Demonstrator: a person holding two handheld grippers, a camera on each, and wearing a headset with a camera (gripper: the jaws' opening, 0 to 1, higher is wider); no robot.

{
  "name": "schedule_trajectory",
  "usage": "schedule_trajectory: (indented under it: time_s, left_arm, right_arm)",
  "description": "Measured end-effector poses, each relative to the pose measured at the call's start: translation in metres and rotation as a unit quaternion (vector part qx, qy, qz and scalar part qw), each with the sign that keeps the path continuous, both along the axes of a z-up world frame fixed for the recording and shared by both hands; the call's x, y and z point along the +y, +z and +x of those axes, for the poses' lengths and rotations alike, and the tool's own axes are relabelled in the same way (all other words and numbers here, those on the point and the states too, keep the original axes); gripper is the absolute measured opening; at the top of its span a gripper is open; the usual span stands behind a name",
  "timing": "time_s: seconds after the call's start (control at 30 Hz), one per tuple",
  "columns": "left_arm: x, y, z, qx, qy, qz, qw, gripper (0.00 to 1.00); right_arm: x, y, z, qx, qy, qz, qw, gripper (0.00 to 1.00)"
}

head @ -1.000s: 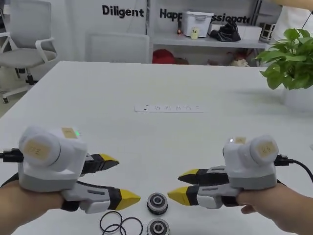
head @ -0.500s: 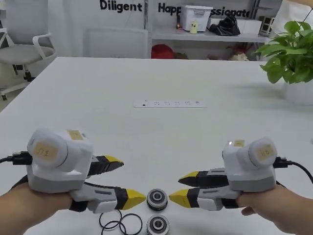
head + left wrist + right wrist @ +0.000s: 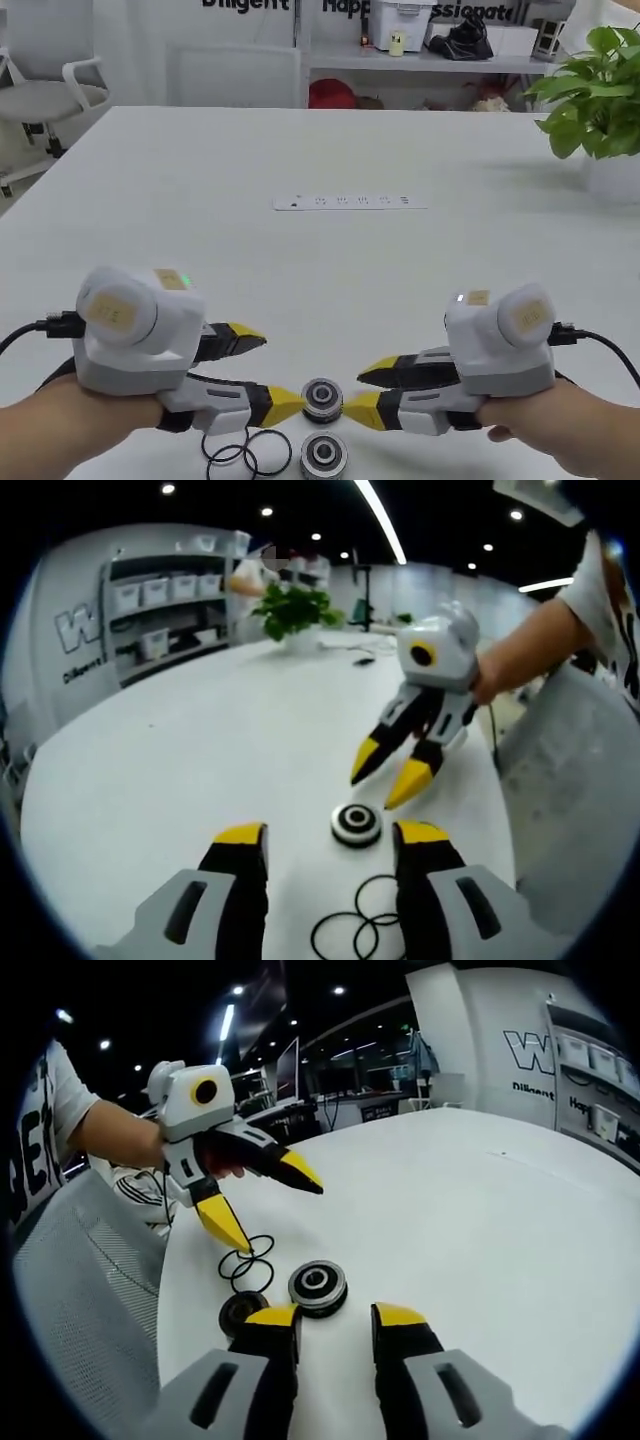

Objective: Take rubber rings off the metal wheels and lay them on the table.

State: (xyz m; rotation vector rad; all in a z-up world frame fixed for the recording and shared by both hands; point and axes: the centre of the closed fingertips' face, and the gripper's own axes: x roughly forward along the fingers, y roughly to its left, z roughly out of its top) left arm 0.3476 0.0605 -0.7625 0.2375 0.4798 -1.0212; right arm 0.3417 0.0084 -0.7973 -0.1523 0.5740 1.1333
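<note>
Change: left claw (image 3: 275,370) and right claw (image 3: 358,390) have moved in, flanking the farther metal wheel (image 3: 322,397).
Claws: both apart, empty.
Meaning: next ring pull looks imminent.

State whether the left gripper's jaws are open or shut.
Open: the left gripper shows a wide gap between its yellow tips.

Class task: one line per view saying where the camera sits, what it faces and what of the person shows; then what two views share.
Head view: on the headset, looking forward and down at the table; both hands hold the left claw and right claw flanking a metal wheel.
Left gripper view: on the left claw, facing the wheel and right claw; a forearm shows.
Right gripper view: on the right claw, facing the wheel and left claw; an arm shows.
Shared: rubber rings, both gripper views.
</note>
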Motion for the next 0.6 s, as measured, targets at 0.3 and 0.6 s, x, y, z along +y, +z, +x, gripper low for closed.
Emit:
schedule_trajectory:
  time_s: [0.3,0.6]
  left_arm:
    - [-0.009,-0.007,-0.001,0.008,-0.011,0.0,0.9999,0.46]
    - [-0.019,-0.014,-0.004,0.015,-0.021,-0.001,0.9997,0.41]
  right_arm:
    - [0.005,-0.006,-0.002,0.0,0.013,-0.002,0.9999,0.21]
    - [0.007,-0.01,-0.004,-0.003,0.021,-0.005,0.9998,0.16]
